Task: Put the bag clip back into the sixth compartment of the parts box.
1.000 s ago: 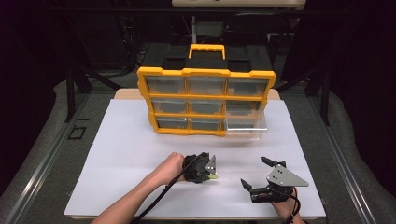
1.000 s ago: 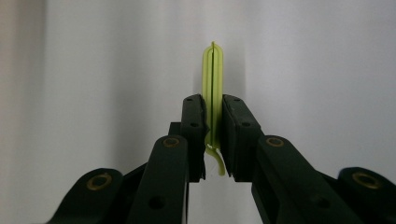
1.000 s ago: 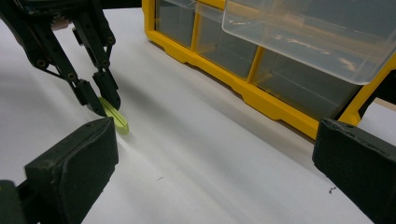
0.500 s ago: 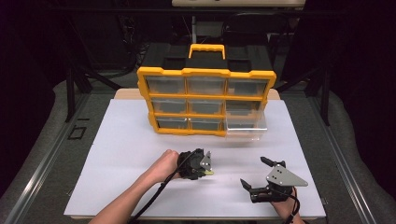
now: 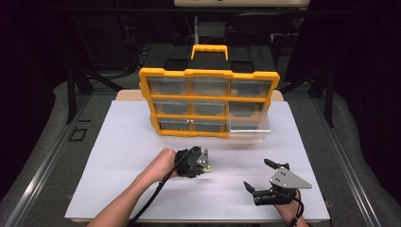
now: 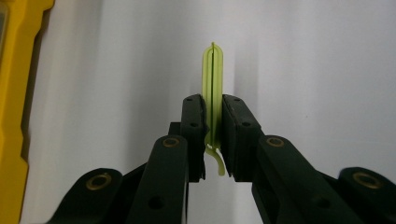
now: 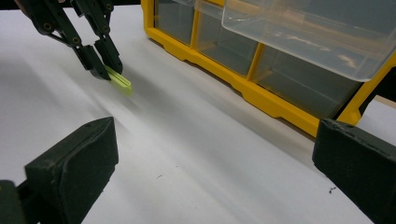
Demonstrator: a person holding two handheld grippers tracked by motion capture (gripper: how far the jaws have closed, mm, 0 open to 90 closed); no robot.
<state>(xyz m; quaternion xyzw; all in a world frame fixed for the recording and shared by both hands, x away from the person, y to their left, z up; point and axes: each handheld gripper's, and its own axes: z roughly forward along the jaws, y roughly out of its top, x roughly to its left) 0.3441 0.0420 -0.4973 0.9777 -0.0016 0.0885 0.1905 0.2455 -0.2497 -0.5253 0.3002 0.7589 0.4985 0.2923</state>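
My left gripper hovers low over the white board in the middle front, shut on a thin yellow-green plastic clip. In the left gripper view the clip stands on edge between the two pads, its tip poking out past them. The right gripper view shows that gripper at upper left with the clip in it. My right gripper rests at the front right, open, with nothing between its jaws. The yellow organizer stands upright behind both.
The organizer's lower right clear drawer is pulled out over the board; in the right gripper view this drawer hangs at the top. A black frame and cables lie behind the table. The board's edges run close to my right hand.
My left gripper has shifted a little to the left and away from the front edge, the clip still in it. The right gripper has not moved.
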